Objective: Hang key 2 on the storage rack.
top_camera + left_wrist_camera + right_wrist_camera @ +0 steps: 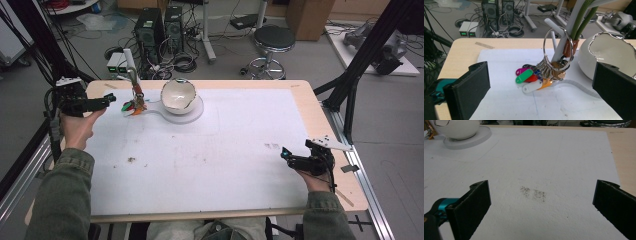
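Two black jaws of the left gripper stand wide apart and hold nothing, pointing at a bunch of keys that lies just ahead of them on the white mat. Coloured tags, green, pink, red, white and orange, fan out from the bunch on the mat, and its big metal ring hangs over a white stand that rises at a tilt. Just beside the stand sits a white bowl with a jagged, silver-edged rim. From the high view, the left gripper hovers near the keys at the far left of the mat, the bowl resting on a round white base. Well apart, at the near right, the right gripper is also spread open and empty, above bare mat with a faint dark smudge.
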